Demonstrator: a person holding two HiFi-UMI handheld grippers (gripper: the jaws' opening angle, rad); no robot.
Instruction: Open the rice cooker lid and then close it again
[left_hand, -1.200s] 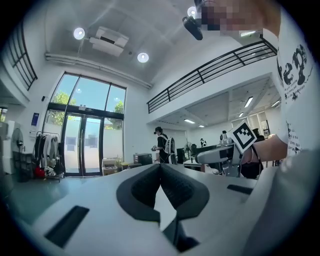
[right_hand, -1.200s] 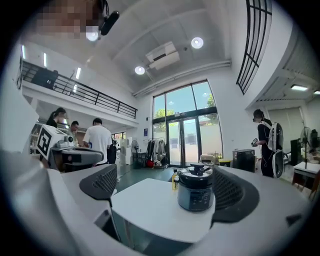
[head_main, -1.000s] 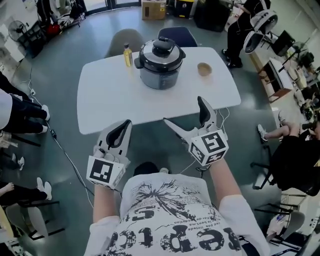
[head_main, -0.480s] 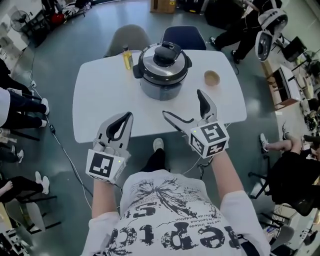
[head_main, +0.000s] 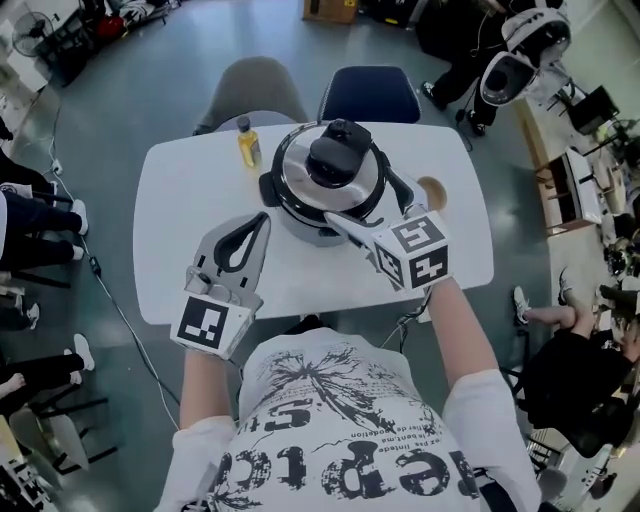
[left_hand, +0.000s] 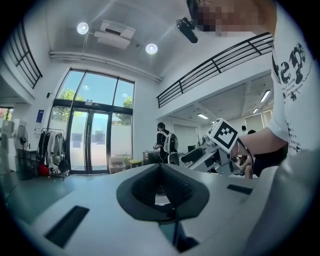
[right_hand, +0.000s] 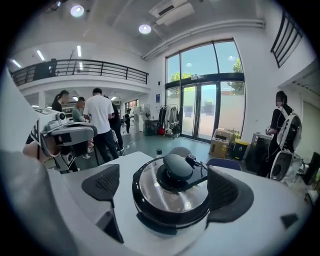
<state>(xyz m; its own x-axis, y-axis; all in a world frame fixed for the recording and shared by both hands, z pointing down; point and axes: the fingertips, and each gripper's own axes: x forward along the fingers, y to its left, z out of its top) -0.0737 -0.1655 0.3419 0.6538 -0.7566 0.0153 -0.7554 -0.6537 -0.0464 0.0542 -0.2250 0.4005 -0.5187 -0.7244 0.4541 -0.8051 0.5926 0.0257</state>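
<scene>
The rice cooker (head_main: 320, 195) stands on the white table (head_main: 190, 210) with its steel lid down and a black handle (head_main: 338, 158) on top. My right gripper (head_main: 360, 200) reaches over the cooker's near right side, open. Its jaws have just been closing a little. In the right gripper view the lid (right_hand: 172, 192) sits between the two pads (right_hand: 107, 182), apart from both. My left gripper (head_main: 260, 222) hovers over the table left of the cooker, shut and holding nothing. In the left gripper view its pads (left_hand: 150, 182) meet and the right gripper (left_hand: 207, 152) shows beyond.
A small yellow bottle (head_main: 247, 143) stands behind the cooker to the left. A wooden bowl (head_main: 433, 190) lies to its right, near my right gripper. Two chairs (head_main: 368, 92) are tucked in at the table's far side. People stand and sit around the room.
Both grippers have moved forward from before the table's near edge to over it. The right gripper has dipped and reached the cooker. The left stays shut.
</scene>
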